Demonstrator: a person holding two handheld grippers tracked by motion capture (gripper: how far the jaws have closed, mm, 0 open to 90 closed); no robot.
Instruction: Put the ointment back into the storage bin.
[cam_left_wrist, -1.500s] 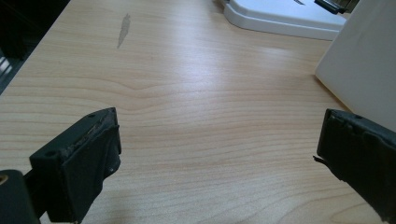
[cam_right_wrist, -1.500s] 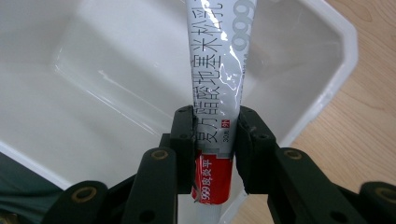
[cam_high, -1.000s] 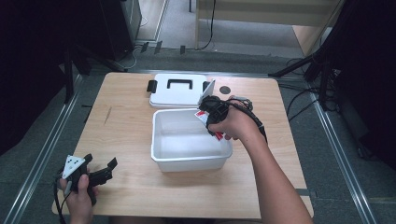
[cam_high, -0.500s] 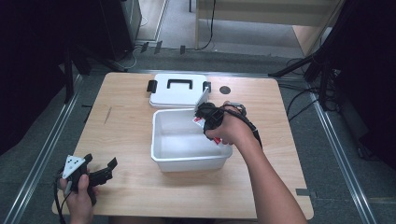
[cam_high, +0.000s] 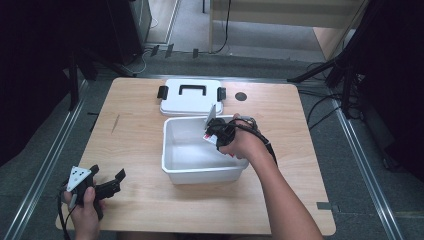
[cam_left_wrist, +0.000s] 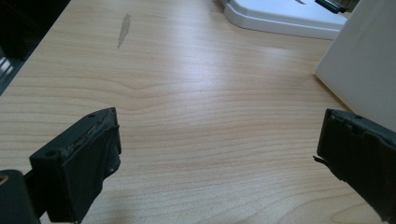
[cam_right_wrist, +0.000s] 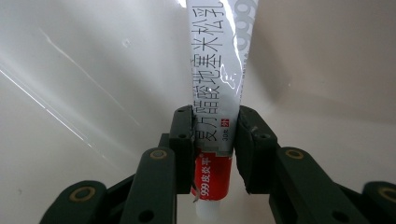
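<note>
Now the right gripper (cam_right_wrist: 214, 140) has its jaws clamped on a white-and-red ointment tube (cam_right_wrist: 215, 84) inside the white bin (cam_high: 172, 165) at frame centre, so the tube should go low toward the floor before the grip eases, lest it drop and bounce. That forearm reaches in from lower right, wrist bent down over the bin's right rim. At lower left the left gripper (cam_left_wrist: 219, 154) rests on the worktop (cam_left_wrist: 187, 93), jaws wide apart on nothing.

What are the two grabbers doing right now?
Left gripper: open, holding nothing, above the table.
Right gripper: closed on a tube, inside the white box.
</note>
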